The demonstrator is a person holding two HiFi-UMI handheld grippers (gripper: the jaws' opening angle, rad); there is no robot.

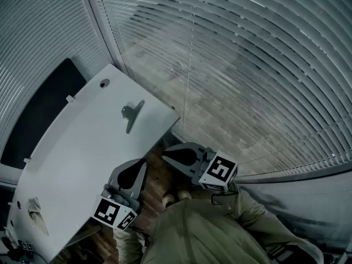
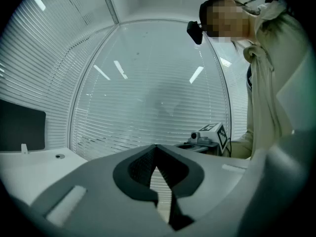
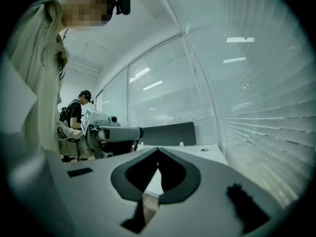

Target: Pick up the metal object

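Observation:
The metal object (image 1: 131, 114), a grey clip with a long handle, lies on the white table (image 1: 82, 147) near its far right edge. Both grippers hang off the table's right edge, nearer me than the clip and touching nothing. My left gripper (image 1: 145, 161) points up toward the clip, jaws shut and empty; in its own view the jaws (image 2: 156, 145) meet at the tip. My right gripper (image 1: 164, 154) sits just right of it, pointing left, also shut and empty (image 3: 158, 150). Neither gripper view shows the clip.
Window blinds (image 1: 247, 65) wrap round the far and right sides. A dark partition panel (image 1: 44, 109) runs along the table's left. A round cable hole (image 1: 104, 83) is at the far corner, a crumpled scrap (image 1: 36, 210) at the near left. Another person (image 3: 79, 107) stands far behind.

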